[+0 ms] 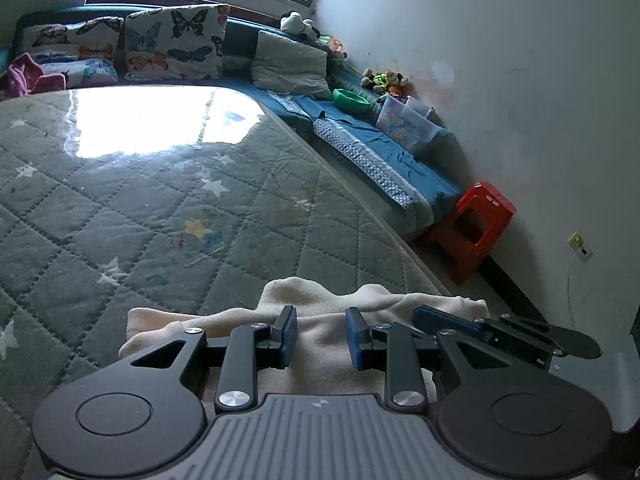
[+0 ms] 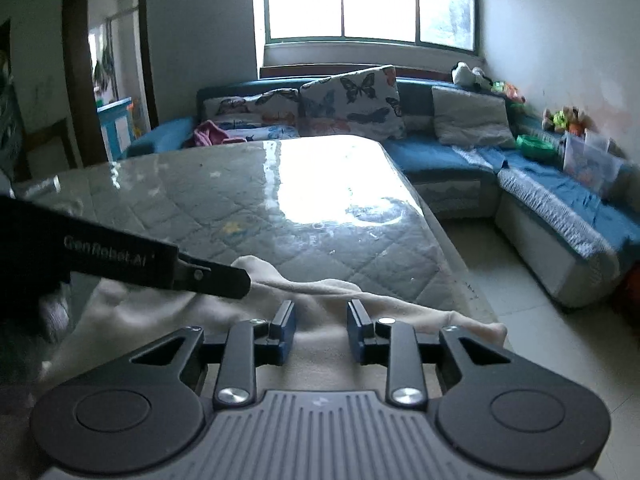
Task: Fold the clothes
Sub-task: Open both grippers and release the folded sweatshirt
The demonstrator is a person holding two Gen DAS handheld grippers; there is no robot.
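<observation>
A cream fleece garment [image 1: 320, 312] lies rumpled at the near edge of the quilted table cover [image 1: 160, 208]. My left gripper [image 1: 321, 338] is open just above the cloth, its blue pads apart with nothing between them. My right gripper [image 2: 321, 332] is also open over the same garment [image 2: 320, 296], empty. In the left wrist view the right gripper [image 1: 500, 330] shows at the right, over the garment's right end. In the right wrist view the left gripper's black body [image 2: 120, 260] crosses from the left above the cloth.
The table cover is green, quilted and under glossy plastic with window glare [image 2: 340, 184]. A blue corner sofa [image 2: 540, 192] holds butterfly cushions [image 1: 176, 40], toys and a clear box [image 1: 408, 124]. A red stool [image 1: 476, 224] stands by the wall. A tiled floor [image 2: 500, 264] lies to the right.
</observation>
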